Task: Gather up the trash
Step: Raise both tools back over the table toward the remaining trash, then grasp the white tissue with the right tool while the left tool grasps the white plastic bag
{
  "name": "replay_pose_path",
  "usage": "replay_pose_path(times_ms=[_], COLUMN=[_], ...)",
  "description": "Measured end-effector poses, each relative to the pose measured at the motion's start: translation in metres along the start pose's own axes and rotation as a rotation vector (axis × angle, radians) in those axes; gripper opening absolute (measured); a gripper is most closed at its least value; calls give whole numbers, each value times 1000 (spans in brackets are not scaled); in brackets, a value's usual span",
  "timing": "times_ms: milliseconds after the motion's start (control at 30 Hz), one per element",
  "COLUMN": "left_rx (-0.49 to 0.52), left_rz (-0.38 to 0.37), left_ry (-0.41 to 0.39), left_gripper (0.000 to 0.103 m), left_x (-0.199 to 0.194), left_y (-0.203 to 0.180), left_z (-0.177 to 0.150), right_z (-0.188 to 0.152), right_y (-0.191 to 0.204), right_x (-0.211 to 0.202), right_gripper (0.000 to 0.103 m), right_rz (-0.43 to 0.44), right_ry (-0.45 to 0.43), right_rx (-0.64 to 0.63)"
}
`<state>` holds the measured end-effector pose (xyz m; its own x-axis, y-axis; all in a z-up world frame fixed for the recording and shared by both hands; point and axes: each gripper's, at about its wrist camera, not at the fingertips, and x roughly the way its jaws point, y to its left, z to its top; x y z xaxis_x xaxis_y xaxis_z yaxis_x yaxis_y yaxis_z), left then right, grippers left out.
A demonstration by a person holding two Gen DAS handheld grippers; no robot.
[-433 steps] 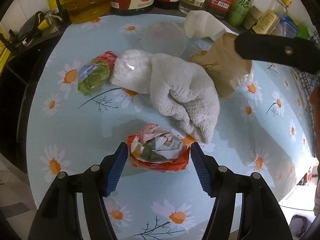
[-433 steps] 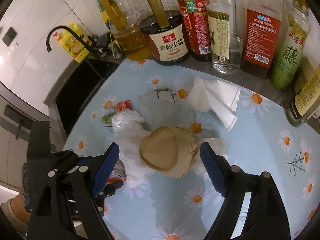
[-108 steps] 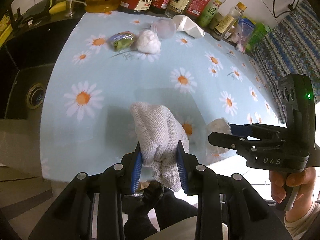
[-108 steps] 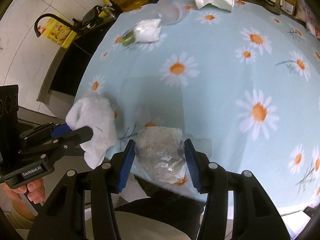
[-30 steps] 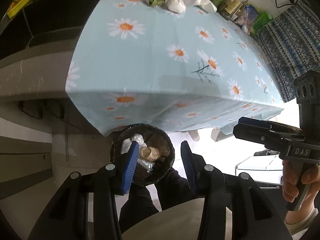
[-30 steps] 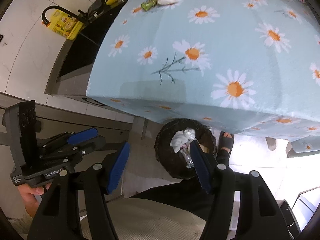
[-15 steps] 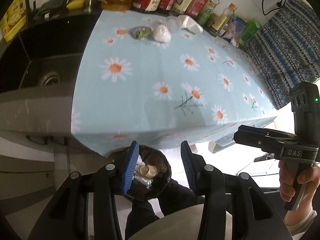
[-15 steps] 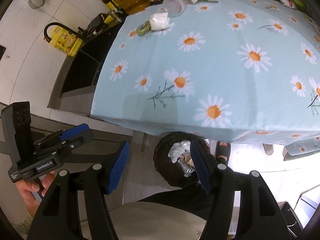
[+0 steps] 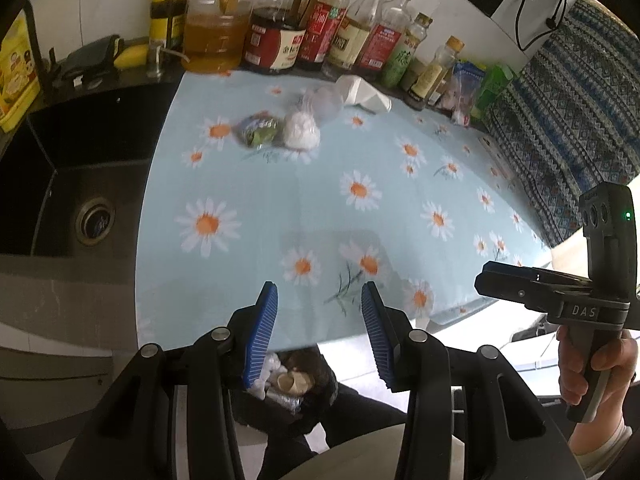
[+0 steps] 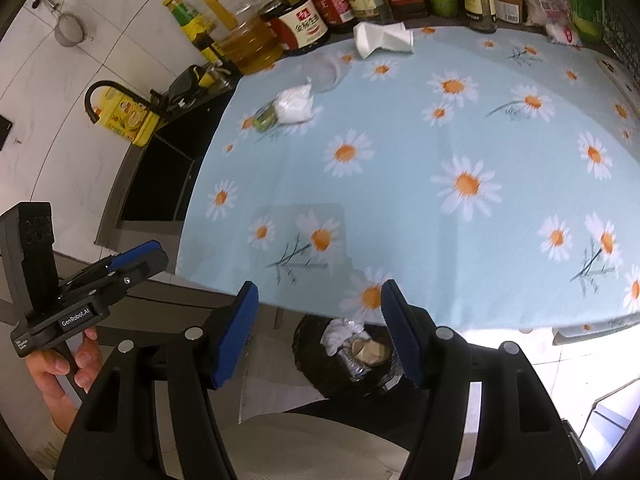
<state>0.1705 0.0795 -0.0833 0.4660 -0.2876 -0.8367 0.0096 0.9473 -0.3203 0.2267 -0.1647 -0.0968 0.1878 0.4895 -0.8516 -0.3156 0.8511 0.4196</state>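
Observation:
My left gripper (image 9: 319, 332) is open and empty above the table's near edge. My right gripper (image 10: 318, 328) is open and empty, also at the near edge. A black trash bin (image 10: 316, 356) below the edge holds a white cloth, a brown cup and foil; it also shows in the left wrist view (image 9: 316, 396). At the far side of the table lie a green wrapper (image 9: 258, 131), a white plastic bag (image 9: 302, 135), a clear plastic lid (image 9: 326, 100) and a white paper tissue (image 9: 366, 92). They also show in the right wrist view: wrapper (image 10: 265, 118), bag (image 10: 295, 105), tissue (image 10: 382, 38).
The table wears a light blue daisy cloth (image 9: 280, 184). A row of sauce and oil bottles (image 9: 308, 36) stands along the back. A black sink (image 9: 68, 184) lies to the left. A patterned blue fabric (image 9: 560, 112) is at the right.
Both grippers have risen and tilted up from the bin toward the table. The far trash and bottles are now larger in view. Both stay open and empty.

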Motion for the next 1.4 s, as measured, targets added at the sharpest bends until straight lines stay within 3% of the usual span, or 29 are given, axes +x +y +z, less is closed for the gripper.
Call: replay_pose_path(times_ms=[267,567,800,1167,1400], left_rx=[10,3,-28,-94,-138], left_rz=[32,91,118,148,156], left_ry=[-18,-11,17,17,35], left_gripper=[42,42,42,42,42], left_x=[18,43,69,118,147], left_y=[-13,-28,-35,-23,-8], left_z=[38,84,105,140,160], right_z=[45,118,173,244,266], right_y=[-19,-35,-40,-53,-50], right_x=[-5,-2,2,54,96], right_gripper=[68,68,68,68,68], right_rz=[-28,-37,-63,-108,-134], right_ry=[-6,-11,-11,72,140], right_rx=[-49,-138,-273,-490,-643])
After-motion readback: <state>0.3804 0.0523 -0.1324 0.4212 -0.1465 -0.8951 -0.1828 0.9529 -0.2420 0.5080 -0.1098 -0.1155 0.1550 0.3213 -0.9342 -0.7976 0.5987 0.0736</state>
